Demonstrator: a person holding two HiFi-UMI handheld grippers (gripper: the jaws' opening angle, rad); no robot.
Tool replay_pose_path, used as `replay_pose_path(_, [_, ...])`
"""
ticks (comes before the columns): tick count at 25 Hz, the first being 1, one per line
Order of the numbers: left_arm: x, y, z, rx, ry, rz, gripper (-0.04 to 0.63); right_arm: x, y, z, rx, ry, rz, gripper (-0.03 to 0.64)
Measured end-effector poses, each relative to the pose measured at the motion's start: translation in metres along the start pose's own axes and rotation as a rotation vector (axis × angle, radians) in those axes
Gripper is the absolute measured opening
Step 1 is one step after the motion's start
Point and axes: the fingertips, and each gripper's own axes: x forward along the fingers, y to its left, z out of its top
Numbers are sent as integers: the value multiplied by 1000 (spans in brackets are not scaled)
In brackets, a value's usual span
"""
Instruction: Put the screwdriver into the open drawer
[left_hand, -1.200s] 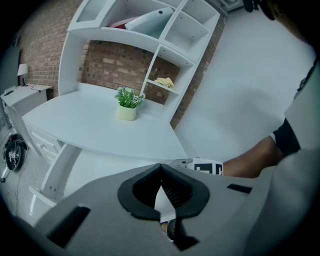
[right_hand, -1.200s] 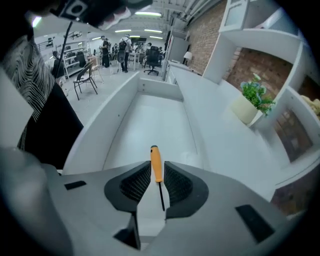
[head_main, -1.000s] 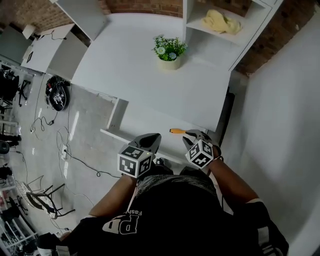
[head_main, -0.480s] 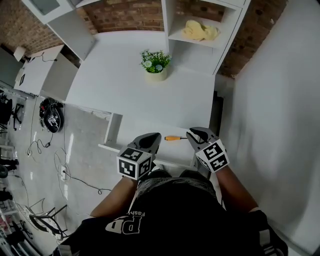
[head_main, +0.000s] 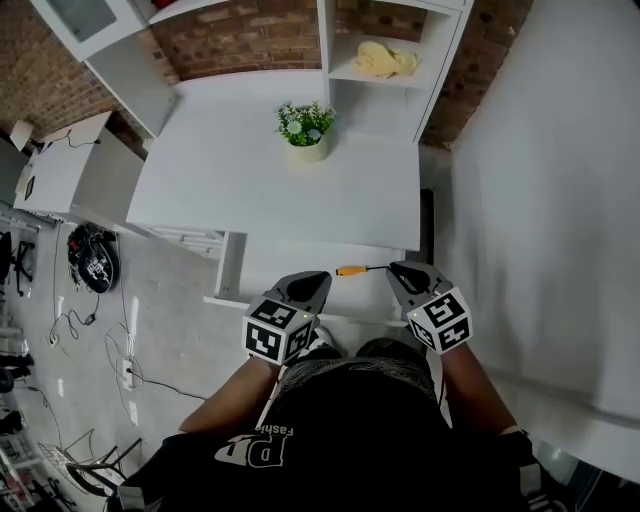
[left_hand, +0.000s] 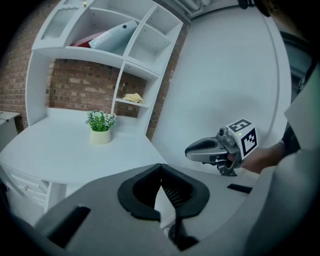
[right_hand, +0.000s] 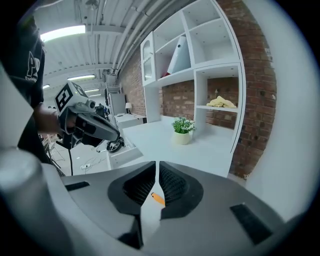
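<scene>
Pinching screwdriver (head_main: 352, 270) shaft in right gripper (head_main: 394, 269) fingers, orange handle pointing toward left gripper (head_main: 323, 278), its fingers pressed together.

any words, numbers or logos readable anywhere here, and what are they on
"Fash": small white print on the person's black shirt, cut off by a fold, head view.
"PD": large white letters on the same shirt, also partly visible in the right gripper view.
No words on the marker cubes, only square patterns.
Nothing readable on the screwdriver, plant pot or shelves.
</scene>
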Motion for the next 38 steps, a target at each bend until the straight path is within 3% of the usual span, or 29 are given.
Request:
replay_pose_path(17, [-59, -75, -24, -92, -148, 222, 15, -81, 12, -3, -53, -94, 78, 6])
replay_pose_path(38, [-56, -128, -42, -114, -175, 303, 15, -123, 18, -22, -93, -128, 145, 6])
